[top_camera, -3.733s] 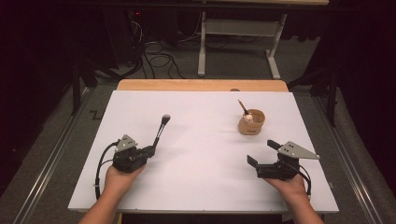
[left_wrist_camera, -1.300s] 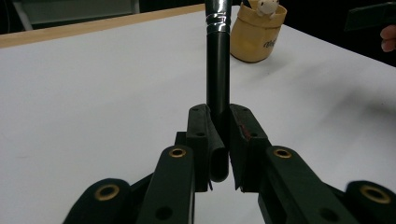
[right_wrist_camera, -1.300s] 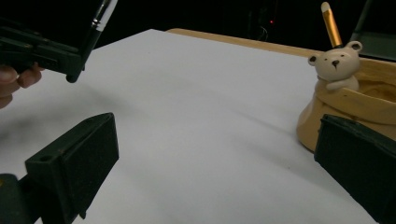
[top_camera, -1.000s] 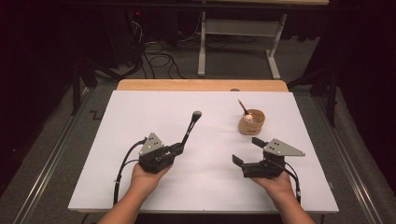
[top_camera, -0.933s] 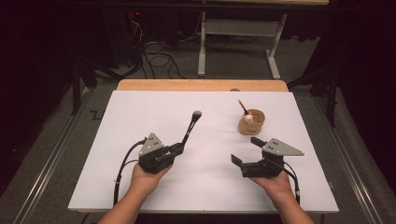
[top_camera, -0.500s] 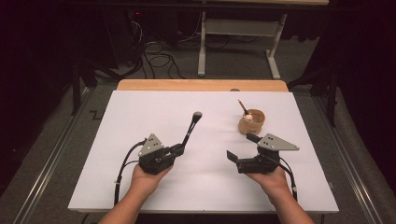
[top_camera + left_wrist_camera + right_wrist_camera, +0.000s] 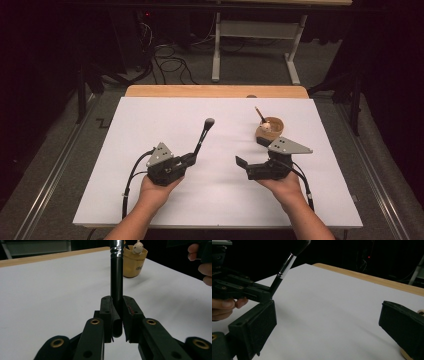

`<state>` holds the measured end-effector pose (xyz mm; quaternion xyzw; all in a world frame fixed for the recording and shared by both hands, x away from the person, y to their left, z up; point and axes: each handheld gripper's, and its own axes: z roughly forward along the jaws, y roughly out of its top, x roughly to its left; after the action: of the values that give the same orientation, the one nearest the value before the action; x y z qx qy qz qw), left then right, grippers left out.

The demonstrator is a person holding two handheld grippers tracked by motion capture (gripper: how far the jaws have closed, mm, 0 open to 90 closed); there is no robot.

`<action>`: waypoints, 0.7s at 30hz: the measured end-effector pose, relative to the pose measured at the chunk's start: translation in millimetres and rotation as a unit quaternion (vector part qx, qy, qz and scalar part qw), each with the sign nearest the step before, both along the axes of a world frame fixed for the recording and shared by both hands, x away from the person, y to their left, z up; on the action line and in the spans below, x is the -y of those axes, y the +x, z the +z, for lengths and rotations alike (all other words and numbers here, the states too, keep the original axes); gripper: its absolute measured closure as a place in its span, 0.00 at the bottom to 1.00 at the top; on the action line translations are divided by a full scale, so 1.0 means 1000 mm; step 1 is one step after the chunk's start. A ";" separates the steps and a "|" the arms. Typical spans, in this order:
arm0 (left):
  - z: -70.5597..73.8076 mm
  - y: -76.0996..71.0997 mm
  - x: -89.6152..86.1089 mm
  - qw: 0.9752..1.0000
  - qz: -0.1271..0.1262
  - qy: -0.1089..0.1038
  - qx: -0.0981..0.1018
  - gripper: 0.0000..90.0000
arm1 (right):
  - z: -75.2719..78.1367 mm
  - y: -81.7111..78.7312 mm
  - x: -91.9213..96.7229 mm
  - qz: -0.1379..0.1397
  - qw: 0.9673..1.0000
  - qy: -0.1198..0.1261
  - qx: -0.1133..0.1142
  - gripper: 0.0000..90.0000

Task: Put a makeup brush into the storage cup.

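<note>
Left gripper (image 7: 117, 315) fingers pinch brush (image 7: 116, 277); high view shows right gripper (image 7: 252, 152) fingers spread.

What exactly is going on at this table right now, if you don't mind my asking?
A person holds a gripper in each hand over a white table. The left gripper is shut on the handle of a black makeup brush, whose bristle end points up and away. The right gripper is open and holds nothing, its jaws facing the brush. Just beyond it stands a small tan cup with a stick in it.
</note>
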<state>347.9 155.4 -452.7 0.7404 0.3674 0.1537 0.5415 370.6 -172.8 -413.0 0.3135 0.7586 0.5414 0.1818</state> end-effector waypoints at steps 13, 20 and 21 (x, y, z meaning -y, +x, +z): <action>0.000 0.002 0.001 1.000 0.002 -0.003 -0.001 0.88 | 0.001 0.005 -0.019 0.019 1.000 0.006 -0.004 0.05; 0.000 0.002 0.001 1.000 0.003 -0.008 -0.001 0.88 | 0.001 0.005 -0.029 0.028 1.000 0.010 -0.007 0.07; 0.000 0.002 0.001 1.000 0.003 -0.008 -0.003 0.88 | 0.001 0.005 -0.030 0.028 1.000 0.012 -0.008 0.08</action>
<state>350.3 154.3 -452.6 0.7353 0.3724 0.1508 0.5457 375.6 -143.3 -412.4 0.2991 0.7622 0.5523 0.1567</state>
